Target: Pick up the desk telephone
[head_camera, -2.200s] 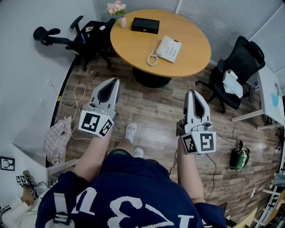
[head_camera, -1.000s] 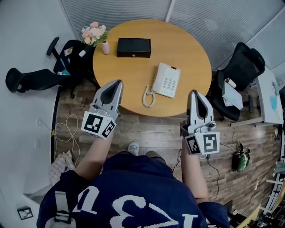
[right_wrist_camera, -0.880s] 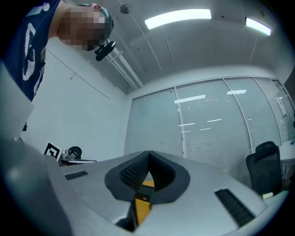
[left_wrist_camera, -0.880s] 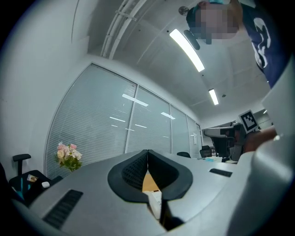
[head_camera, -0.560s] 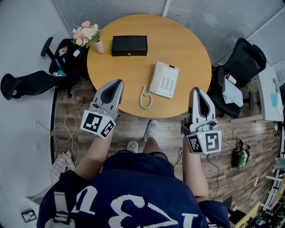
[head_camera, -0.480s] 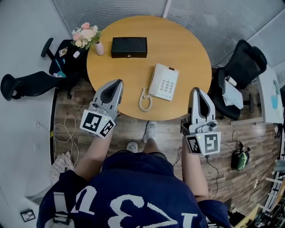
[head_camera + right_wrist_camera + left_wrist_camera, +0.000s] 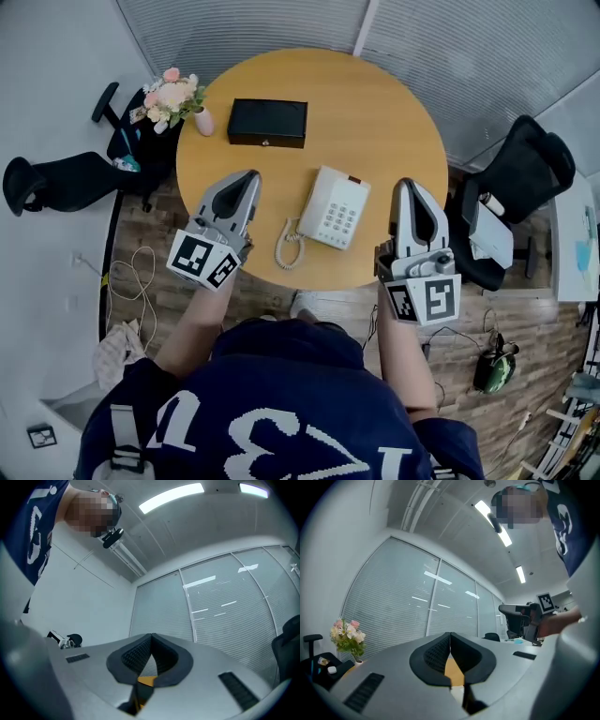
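Black office chair [image 7: 56, 178]: far left, on the plank floor, just beside the table.

Round wooden table [image 7: 394, 103]: centre of the head view, pale orange top.

Pink and white flowers [image 7: 169, 92]: in a small pink vase [image 7: 203, 122] at the table's left edge.

Black flat box [image 7: 267, 123]: on the table, right of the vase, towards the far side.

Left gripper [image 7: 251, 174]: held over the table's near left edge. In the left gripper view its jaws [image 7: 450, 634] are pressed together with nothing between them.

White desk telephone [image 7: 335, 208]: flat on the table near its front edge, set at a slant, between the two grippers and touched by neither. Its coiled cord [image 7: 286, 246] loops at its left corner, nearest the left gripper.

Right gripper [image 7: 404, 184]: held just right of the telephone, over the table's near right edge. In the right gripper view its jaws [image 7: 151, 635] meet tip to tip, gripping nothing.

Second black chair [image 7: 525, 173]: right of the table.
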{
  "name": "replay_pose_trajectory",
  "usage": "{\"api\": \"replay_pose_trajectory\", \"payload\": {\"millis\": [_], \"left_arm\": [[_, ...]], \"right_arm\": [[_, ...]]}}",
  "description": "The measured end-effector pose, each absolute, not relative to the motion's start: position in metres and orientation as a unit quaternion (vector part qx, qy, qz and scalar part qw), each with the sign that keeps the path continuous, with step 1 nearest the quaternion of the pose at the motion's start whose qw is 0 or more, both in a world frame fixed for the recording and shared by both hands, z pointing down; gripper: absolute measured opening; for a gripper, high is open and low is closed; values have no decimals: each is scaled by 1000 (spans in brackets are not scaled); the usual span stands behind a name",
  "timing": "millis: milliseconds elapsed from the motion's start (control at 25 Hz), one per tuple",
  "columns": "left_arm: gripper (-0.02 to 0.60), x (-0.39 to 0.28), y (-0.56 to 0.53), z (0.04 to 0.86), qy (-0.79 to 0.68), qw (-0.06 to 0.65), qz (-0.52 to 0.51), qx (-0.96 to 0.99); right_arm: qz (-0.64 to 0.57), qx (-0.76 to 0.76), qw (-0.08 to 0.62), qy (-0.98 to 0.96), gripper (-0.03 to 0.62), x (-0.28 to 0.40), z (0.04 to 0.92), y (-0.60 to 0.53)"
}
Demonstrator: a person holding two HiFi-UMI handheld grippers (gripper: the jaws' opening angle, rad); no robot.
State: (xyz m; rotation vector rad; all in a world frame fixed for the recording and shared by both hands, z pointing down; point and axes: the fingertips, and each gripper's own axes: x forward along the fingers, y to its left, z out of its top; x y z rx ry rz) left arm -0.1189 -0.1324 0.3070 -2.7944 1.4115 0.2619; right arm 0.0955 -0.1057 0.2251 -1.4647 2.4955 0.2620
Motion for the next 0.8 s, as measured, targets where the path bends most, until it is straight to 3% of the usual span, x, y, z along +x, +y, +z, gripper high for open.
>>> {"api": "replay_pose_trajectory", "payload": {"millis": [320, 800], "left_arm": [[15, -79, -171, 297, 474, 36, 54, -878], [16, -70, -198, 296, 492, 31, 63, -868]], "right_arm": [[82, -475, 144, 864, 25, 127, 215, -159], [82, -473, 145, 865, 25, 134, 215, -183]]}}
